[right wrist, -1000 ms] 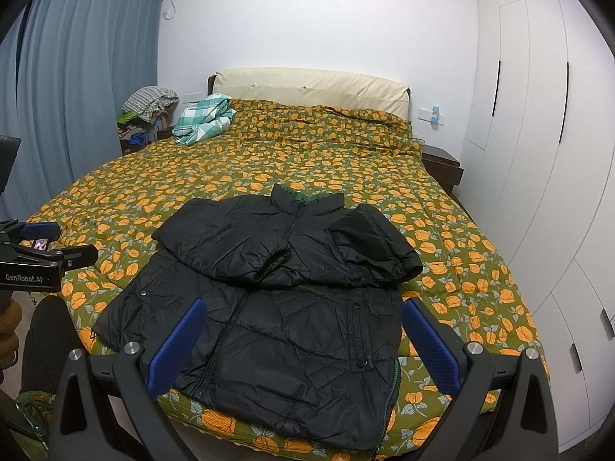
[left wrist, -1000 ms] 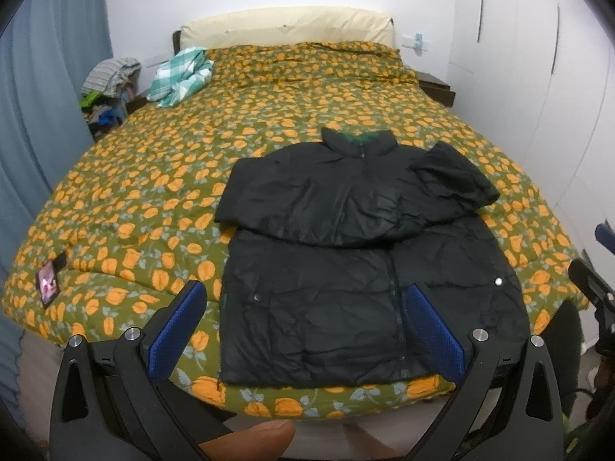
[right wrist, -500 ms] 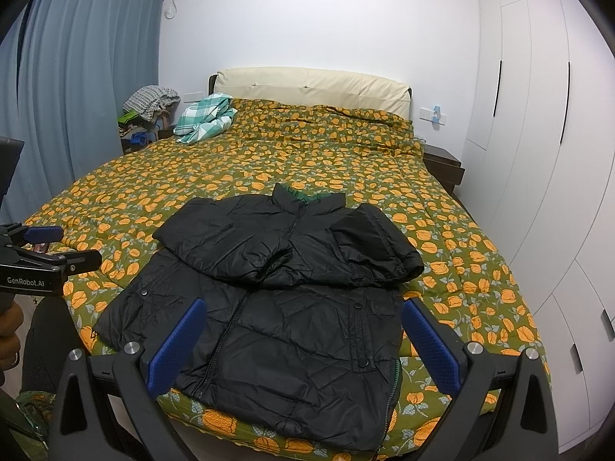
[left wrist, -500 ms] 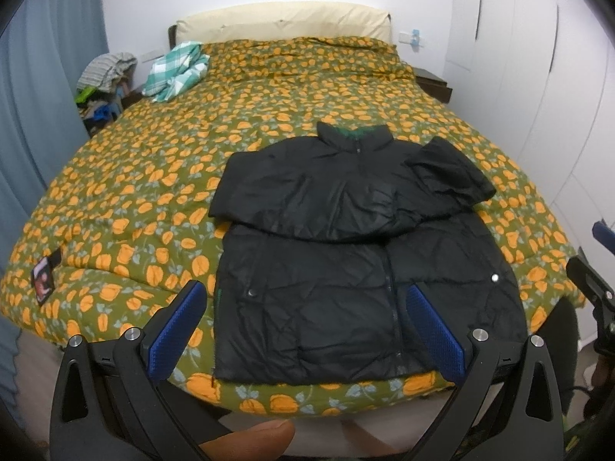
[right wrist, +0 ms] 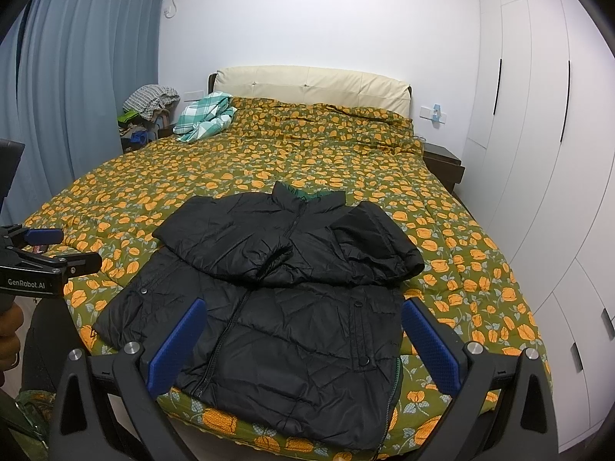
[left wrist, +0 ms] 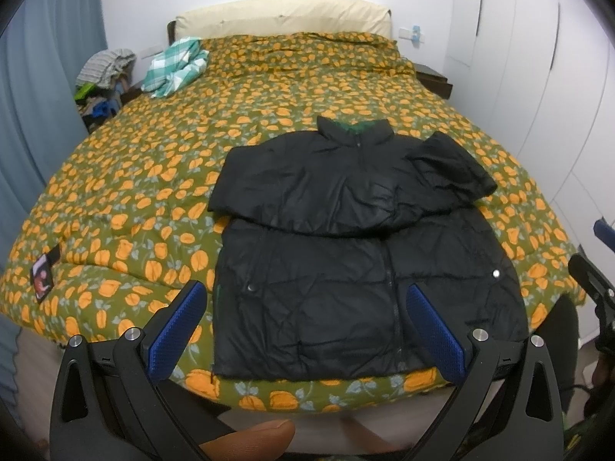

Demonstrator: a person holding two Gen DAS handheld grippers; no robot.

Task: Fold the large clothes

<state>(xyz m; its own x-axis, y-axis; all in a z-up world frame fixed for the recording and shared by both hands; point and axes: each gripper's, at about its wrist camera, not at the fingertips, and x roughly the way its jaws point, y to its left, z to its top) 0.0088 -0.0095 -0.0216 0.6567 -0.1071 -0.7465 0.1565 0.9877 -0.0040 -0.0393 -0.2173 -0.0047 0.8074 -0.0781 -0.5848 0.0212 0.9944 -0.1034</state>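
Both grippers agape above jacket

Black jacket, sleeves folded across chest, on floral bedspread; right gripper spread wide, near edge.

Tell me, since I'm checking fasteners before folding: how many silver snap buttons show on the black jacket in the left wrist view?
2 on the black jacket: one snap low on its left panel, one on its right panel. Others may be hidden under the folded sleeves.
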